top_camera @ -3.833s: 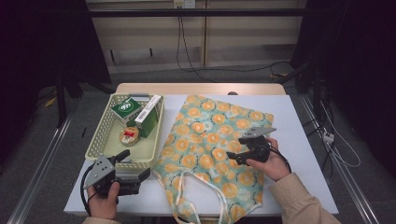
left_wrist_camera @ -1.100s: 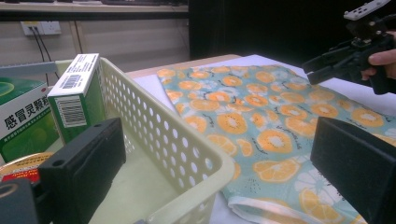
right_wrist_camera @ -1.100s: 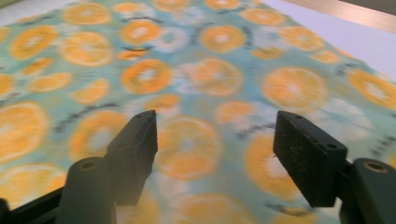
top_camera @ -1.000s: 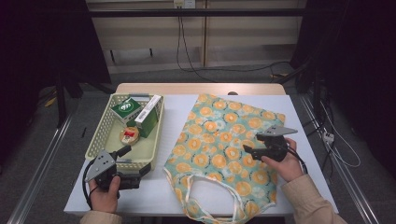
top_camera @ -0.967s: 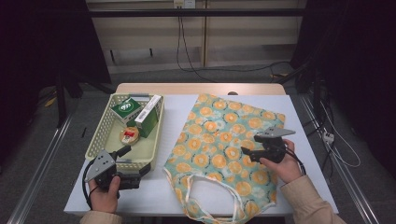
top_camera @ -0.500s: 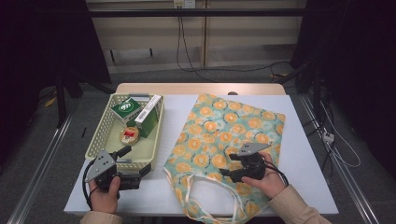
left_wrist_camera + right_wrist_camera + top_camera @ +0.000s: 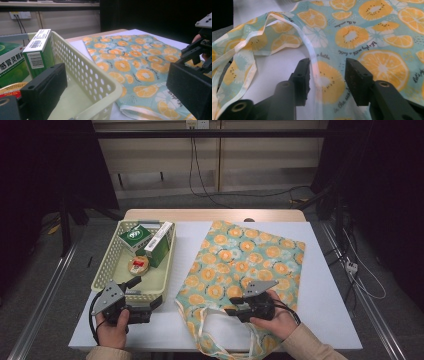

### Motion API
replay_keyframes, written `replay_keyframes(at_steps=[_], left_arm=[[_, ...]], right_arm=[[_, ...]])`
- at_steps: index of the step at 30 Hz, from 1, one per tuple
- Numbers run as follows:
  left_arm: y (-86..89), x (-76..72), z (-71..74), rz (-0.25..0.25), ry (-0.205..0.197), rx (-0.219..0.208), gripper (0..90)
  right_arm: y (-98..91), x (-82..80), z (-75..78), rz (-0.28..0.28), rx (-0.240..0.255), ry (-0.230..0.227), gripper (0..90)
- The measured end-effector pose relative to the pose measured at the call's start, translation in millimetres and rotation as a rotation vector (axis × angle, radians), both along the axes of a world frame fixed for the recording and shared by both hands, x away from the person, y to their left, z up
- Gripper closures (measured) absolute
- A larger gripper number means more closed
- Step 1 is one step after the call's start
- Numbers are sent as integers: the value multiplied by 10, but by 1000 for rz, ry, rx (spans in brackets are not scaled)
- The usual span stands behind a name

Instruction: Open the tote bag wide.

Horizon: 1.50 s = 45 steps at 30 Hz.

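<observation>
Fingers of right gripper [image 7: 327,80] astride bag hem.
Tote bag [image 7: 245,270] lies flat at desk centre; fingers, just closing, not yet pinching its mouth edge at six o'clock, presumably to open it. Left gripper [image 7: 131,307] waits, fingers apart.

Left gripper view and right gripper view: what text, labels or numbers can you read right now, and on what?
"感冒灵颗粒", cut off at the edge: large green box in the basket.
Barcode, digits too small: tall green box.
"a bathe", "in the sun", cursive, partly blurred: fruit-print bag.
Round tin: label too blurred.
</observation>
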State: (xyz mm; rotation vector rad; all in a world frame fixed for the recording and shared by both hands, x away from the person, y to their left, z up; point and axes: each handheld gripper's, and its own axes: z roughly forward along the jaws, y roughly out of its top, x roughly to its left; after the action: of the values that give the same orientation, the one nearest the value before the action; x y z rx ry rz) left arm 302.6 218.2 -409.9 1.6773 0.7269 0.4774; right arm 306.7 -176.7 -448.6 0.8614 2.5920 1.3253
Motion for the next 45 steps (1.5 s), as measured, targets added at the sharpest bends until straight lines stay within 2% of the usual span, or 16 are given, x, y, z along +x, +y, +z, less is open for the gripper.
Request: replay_keyframes(at_steps=[2, 5, 7, 8, 9, 12, 15, 18, 24, 29, 34, 43, 45], left_arm=[[9, -2, 2, 0, -1, -1, 31], [20, -5, 6, 4, -1, -5, 31], [21, -5, 5, 3, -1, -3, 31], [22, -5, 3, 3, -1, -1, 31], [18, -6, 0, 3, 2, -4, 31], [18, -5, -2, 1, 3, -2, 31], [22, -5, 6, 3, -1, -5, 31], [18, -4, 5, 2, -1, -2, 31], [-1, -10, 12, -1, -2, 1, 31], [-7, -12, 17, -1, -6, 4, 31], [0, -13, 13, 0, -3, 0, 31], [-14, -11, 8, -2, -2, 8, 31], [-17, -11, 10, -2, -2, 8, 31]], right_arm=[[47, -9, -24, 12, -5, -6, 620], [133, -38, -59, 57, -42, 3, 635], [179, -51, -81, 71, -89, -31, 656], [189, -51, -90, 69, -100, -55, 674], [191, -45, -93, 70, -98, -57, 688], [181, -18, -96, 58, -99, -63, 819], [157, 28, -95, 38, -91, -40, 875], [113, 87, -93, 3, -93, -40, 895], [6, 211, -78, -60, -85, -40, 900], [-45, 289, -80, -89, -98, -45, 900], [-106, 376, -93, -119, -91, -44, 900], [-271, 597, -114, -205, -111, -59, 900], [-319, 648, -110, -231, -102, -61, 900]])
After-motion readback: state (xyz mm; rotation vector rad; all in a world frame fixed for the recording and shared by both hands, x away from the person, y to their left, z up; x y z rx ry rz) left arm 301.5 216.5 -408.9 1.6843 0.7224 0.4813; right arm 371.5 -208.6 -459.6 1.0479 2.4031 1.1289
